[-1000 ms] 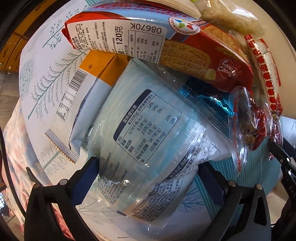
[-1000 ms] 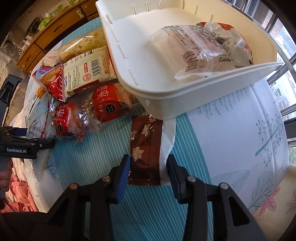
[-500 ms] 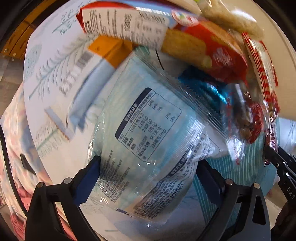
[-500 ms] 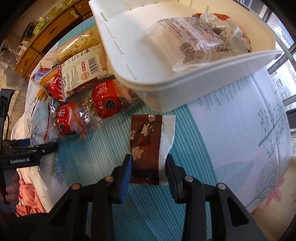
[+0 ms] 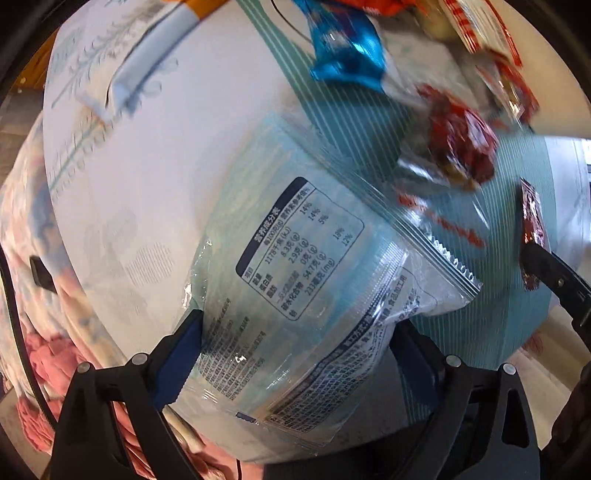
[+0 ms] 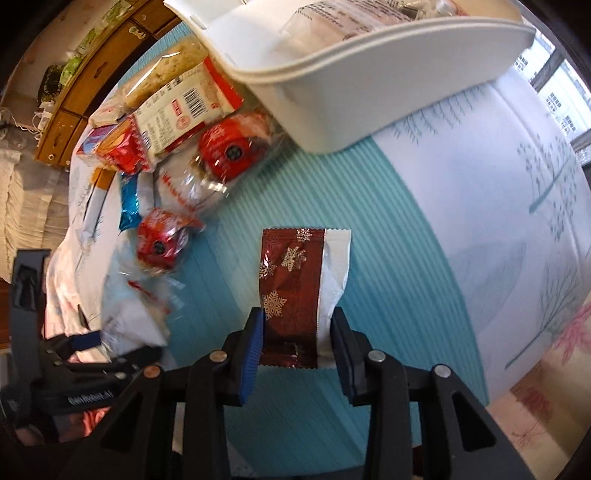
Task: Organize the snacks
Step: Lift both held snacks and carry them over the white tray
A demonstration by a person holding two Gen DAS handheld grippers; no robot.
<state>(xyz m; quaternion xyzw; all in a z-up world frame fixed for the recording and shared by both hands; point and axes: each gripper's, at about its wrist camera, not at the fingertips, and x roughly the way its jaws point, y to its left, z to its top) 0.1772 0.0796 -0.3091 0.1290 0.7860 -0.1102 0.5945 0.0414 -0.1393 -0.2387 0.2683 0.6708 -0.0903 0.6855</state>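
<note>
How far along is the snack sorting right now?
Early. Done: one clear packet already lies in the white bin. In hand: left gripper grips a pale blue packet; right gripper grips a brown snowflake packet. Left: red snacks and others on the table.

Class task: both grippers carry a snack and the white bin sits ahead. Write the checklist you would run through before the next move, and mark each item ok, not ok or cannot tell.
1. Left gripper pads on the clear blue packet, jaws just closing: ok.
2. Right gripper clamped on the brown snowflake packet: ok.
3. Brown snowflake packet clear of the tablecloth: cannot tell.
4. White bin has room: cannot tell, mostly out of view.
5. Red wrapped snacks lie off the way to the bin: ok.
</note>
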